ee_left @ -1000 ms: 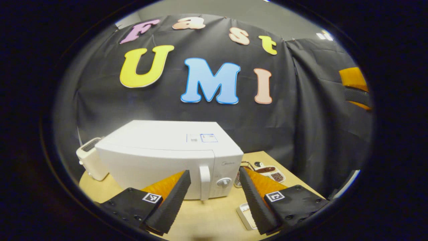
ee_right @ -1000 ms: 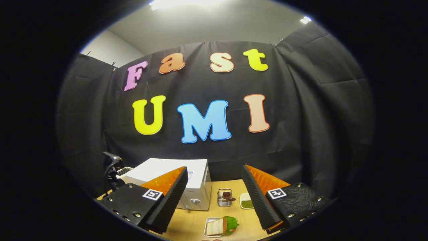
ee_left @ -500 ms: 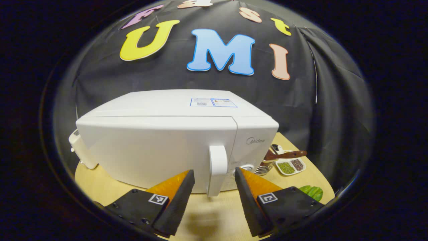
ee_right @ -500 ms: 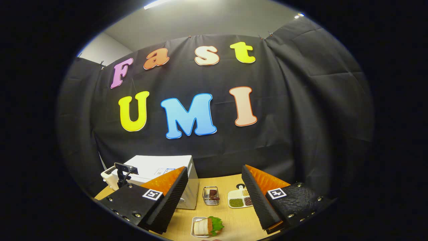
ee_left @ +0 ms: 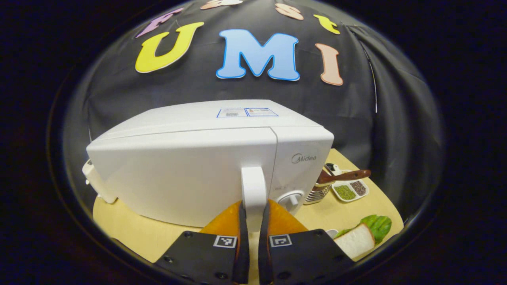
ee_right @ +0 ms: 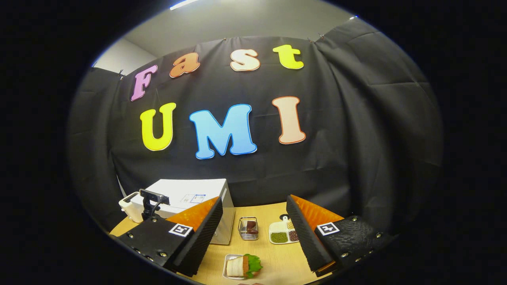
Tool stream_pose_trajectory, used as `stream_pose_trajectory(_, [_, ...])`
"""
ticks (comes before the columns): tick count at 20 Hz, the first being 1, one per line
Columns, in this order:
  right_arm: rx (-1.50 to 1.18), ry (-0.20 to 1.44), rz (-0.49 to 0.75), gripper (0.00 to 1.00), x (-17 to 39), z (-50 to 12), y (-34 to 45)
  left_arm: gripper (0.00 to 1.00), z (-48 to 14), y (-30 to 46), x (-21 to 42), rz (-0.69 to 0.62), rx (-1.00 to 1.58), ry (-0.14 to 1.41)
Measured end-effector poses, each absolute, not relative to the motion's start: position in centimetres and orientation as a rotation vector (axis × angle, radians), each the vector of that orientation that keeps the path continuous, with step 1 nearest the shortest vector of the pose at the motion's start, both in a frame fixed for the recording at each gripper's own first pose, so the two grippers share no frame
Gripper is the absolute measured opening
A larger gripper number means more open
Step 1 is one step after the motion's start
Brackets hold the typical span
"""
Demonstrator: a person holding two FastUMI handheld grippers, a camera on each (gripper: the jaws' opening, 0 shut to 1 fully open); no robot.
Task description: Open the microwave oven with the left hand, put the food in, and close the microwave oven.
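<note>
In the left gripper view, the left hand-held gripper is pinching the microwave's vertical door handle, one finger pressed on each side of its lower end. The microwave oven is white, its door closed, and it stands toward the back left part of the wooden counter, close to the black cloth wall. A round dial sits just right of the handle on the control panel. A white toaster peeks out behind the microwave's left end.

To the right of the microwave, a small wire basket holds a brown-handled utensil, and beside it lies a white divided dish with green and dark fillings. Nearer the counter's front right edge sits the food: a slice of white bread with a green lettuce leaf behind it, on a small white tray.

In the right gripper view, the right hand-held gripper is held above the counter's front edge with its fingers spread wide and nothing between them. The food lies on its tray just below and between the fingers, apart from both. Farther back stand the wire basket and divided dish, with the microwave oven at the back left, partly hidden by the gripper's left finger.
</note>
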State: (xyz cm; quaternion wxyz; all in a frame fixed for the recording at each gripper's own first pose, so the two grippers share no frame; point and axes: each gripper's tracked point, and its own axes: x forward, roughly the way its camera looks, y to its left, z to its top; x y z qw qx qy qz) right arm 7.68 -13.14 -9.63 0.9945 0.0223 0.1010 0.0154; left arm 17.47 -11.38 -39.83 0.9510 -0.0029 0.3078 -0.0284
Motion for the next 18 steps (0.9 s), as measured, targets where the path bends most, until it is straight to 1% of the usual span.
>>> stream_pose_trajectory(2, [0.044, 0.206, 0.027, 0.98, 7.5, -9.9, -13.4, 0.14, -40.0, -11.4, 17.6, -0.062, -0.007, 0.632])
stream_pose_trajectory(4, [0.045, 0.207, 0.02, 0.98, 7.3, -9.9, -13.7, 0.07, -39.8, -11.3, 17.4, -0.067, 0.003, 0.639])
stream_pose_trajectory(8, [0.055, 0.205, 0.016, 0.98, 7.1, -9.9, -13.3, 0.07, -39.7, -11.4, 17.1, -0.084, -0.002, 0.649])
stream_pose_trajectory(13, [0.062, 0.207, 0.038, 0.98, 7.0, -10.2, -11.6, 0.07, -38.9, -10.7, 10.2, -0.147, 0.008, 0.639])
stream_pose_trajectory(18, [0.063, 0.222, 0.112, 0.99, 6.7, -10.5, -7.7, 0.07, -38.3, -9.3, 5.4, -0.277, 0.024, 0.674])
